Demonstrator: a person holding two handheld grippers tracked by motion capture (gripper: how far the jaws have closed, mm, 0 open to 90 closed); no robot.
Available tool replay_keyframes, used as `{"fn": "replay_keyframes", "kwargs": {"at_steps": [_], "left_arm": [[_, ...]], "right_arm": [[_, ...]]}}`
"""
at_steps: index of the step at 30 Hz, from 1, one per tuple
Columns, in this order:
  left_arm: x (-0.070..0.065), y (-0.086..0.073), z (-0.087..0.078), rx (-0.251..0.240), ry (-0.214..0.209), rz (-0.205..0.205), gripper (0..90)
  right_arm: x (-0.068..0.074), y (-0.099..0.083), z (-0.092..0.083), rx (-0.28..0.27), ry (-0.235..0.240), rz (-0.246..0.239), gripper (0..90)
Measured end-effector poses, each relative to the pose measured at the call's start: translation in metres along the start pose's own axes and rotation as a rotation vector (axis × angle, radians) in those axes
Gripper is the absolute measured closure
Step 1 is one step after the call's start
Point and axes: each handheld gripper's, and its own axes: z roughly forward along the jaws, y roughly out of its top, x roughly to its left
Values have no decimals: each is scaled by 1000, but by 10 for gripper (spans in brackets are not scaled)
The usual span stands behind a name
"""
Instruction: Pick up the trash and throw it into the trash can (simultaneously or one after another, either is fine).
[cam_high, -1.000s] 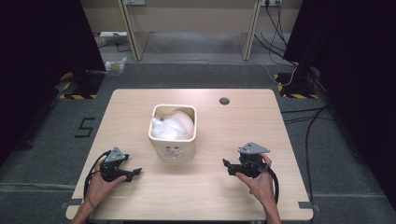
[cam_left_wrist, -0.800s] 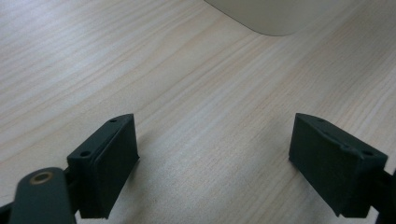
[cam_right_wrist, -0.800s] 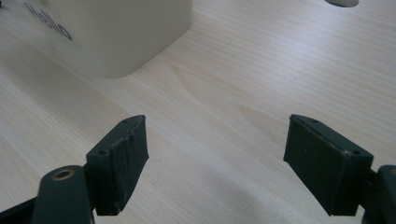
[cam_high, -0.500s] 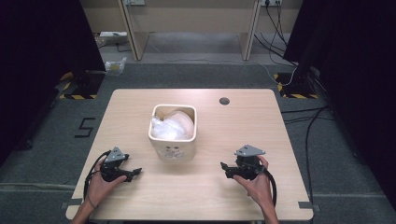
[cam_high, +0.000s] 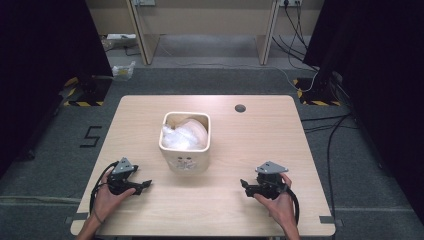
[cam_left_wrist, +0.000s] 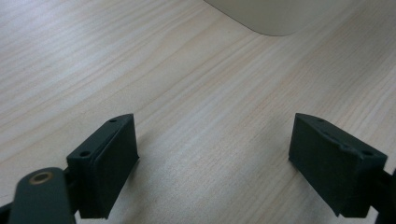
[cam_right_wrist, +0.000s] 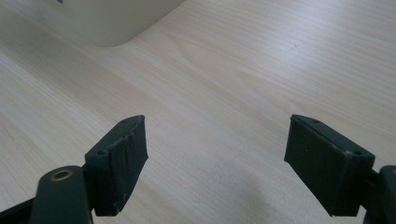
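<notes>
Left gripper (cam_high: 142, 185) sits low on the near-left part of the wooden table (cam_high: 260, 135), jaws spread wide with nothing between them – in the left gripper view (cam_left_wrist: 215, 163) bare wood grain fills the gap, and the pads (cam_left_wrist: 114, 163) hover close over the surface. The person's left hand (cam_high: 107, 195) wraps it from behind, forearm entering from the bottom edge, jaws pointing right toward the table's middle; its cable loops off to the left. Right gripper (cam_high: 245, 186) mirrors it on the near-right side, jaws also wide apart and holding nothing – the right gripper view (cam_right_wrist: 215, 163) has only tabletop between the pads (cam_right_wrist: 123, 158). The right hand (cam_high: 277, 200) grips from below and behind, jaws pointing left, grey three-cornered plate on top, cable curling round the wrist. Between the two grippers and a little farther back stands the cream square tub (cam_high: 185, 157), upright near the table's centre, with a crumpled white plastic bag (cam_high: 185, 134) stuffed inside and rising about to the rim. The tub is apart from both grippers; a rounded corner of it shows at the top of the left gripper view (cam_left_wrist: 275, 18) and at the upper left of the right gripper view (cam_right_wrist: 112, 23). A small dark round grommet (cam_high: 240, 108) sits toward the far edge, well apart. Against a second ago: left gripper unchanged; right gripper has shifted slightly left and nearer the person; tub and bag as they were.
</notes>
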Motion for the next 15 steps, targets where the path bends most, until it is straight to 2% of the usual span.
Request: {"fn": "replay_keyframes", "kwargs": {"at_steps": [2, 15], "left_arm": [[0, 0, 0, 0, 0, 0, 145], [0, 0, 0, 0, 0, 0, 145]], "right_arm": [[0, -3, -1, 4, 1, 7, 210], [8, -10, -4, 18, -8, -22, 206]]}}
